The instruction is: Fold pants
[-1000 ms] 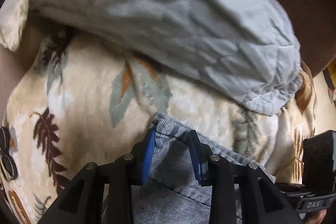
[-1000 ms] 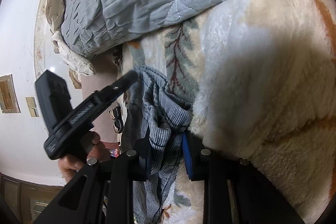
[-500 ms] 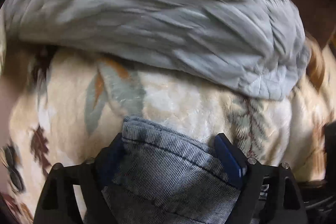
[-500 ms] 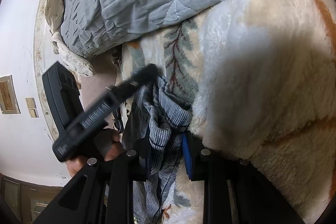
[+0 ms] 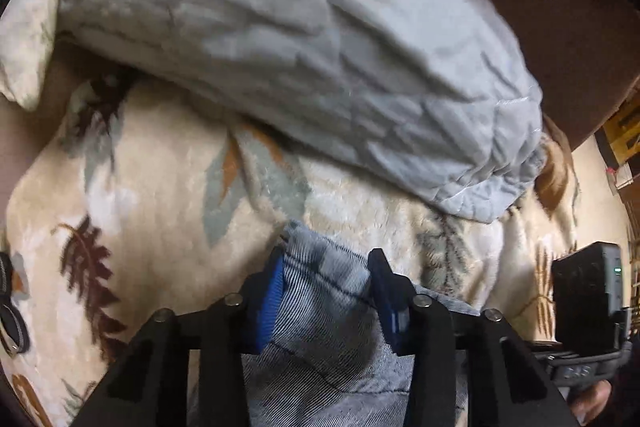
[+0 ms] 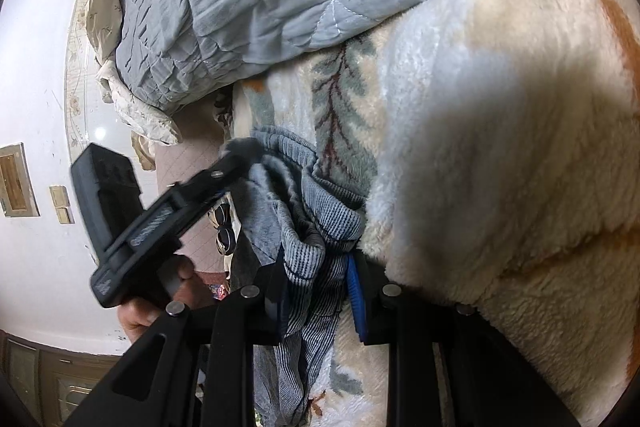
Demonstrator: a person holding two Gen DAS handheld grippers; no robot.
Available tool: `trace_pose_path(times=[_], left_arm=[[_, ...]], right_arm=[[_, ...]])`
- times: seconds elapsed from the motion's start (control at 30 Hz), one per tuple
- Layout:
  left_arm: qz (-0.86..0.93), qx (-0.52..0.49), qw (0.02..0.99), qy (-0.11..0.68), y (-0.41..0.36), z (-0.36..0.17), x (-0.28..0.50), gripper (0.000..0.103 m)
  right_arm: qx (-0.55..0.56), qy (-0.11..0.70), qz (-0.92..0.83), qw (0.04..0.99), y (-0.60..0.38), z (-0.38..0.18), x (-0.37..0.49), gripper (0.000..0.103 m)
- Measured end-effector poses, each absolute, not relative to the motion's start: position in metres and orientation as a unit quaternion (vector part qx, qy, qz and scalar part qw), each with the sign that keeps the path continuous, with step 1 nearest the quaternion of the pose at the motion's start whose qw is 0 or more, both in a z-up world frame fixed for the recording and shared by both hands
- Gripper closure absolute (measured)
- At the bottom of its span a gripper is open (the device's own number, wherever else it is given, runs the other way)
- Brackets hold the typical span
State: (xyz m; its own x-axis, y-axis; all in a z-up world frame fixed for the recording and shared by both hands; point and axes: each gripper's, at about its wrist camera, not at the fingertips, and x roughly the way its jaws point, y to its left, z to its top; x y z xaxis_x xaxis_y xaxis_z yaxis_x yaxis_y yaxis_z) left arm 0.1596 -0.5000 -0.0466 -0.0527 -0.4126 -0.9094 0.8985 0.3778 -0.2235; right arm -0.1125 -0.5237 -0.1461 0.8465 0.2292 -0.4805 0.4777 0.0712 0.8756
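- The blue-grey fine-striped denim pants [image 5: 320, 327] lie bunched on the cream plush blanket with a leaf print [image 5: 160, 227], on the near side of the crumpled grey quilted comforter [image 5: 300, 47].
- The left gripper [image 5: 326, 283] has its blue-padded jaws part-closed on a raised fold of the pants' hem edge; cloth fills the gap between the pads, so it looks gripped.
- The right gripper [image 6: 318, 291] is closed on a hanging bunch of the same pants, pressed against a bulge of the blanket on its right.
- In the right wrist view the left gripper [image 6: 240, 155] reaches in from the left, its tip in the gathered fabric nearer the comforter.
- Risk: both holds are on crumpled gathers, not flat edges, so I judge that a lift may drag several layers along and give a crooked fold.
- Risk: thick denim may slip from the pads if the two grippers pull apart sharply.
- Risk: the soft blanket could catch in the right gripper's jaws and lift with the pants.
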Motion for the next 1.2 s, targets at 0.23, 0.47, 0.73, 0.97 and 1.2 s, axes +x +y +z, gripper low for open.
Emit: trace_pose_path(times=[0.23, 0.47, 0.73, 0.97, 1.2], left_arm=[[-0.503, 0.238, 0.657, 0.508, -0.491, -0.034, 0.161, 0.043], [-0.512, 0.19, 0.683, 0.485, -0.472, -0.016, 0.179, 0.042], [-0.495, 0.228, 0.666, 0.51, -0.46, -0.032, 0.184, 0.042], [-0.503, 0.274, 0.641, 0.511, -0.488, -0.054, 0.172, 0.043], [-0.506, 0.236, 0.639, 0.529, -0.486, -0.061, 0.192, 0.061]], right_arm=[[0.671, 0.264, -0.092, 0.686, -0.524, -0.144, -0.11, 0.079], [0.672, 0.265, -0.09, 0.686, -0.526, -0.145, -0.108, 0.079], [0.673, 0.266, -0.087, 0.684, -0.529, -0.146, -0.108, 0.079], [0.672, 0.266, -0.087, 0.686, -0.529, -0.146, -0.108, 0.079], [0.669, 0.268, -0.088, 0.688, -0.529, -0.145, -0.107, 0.078]])
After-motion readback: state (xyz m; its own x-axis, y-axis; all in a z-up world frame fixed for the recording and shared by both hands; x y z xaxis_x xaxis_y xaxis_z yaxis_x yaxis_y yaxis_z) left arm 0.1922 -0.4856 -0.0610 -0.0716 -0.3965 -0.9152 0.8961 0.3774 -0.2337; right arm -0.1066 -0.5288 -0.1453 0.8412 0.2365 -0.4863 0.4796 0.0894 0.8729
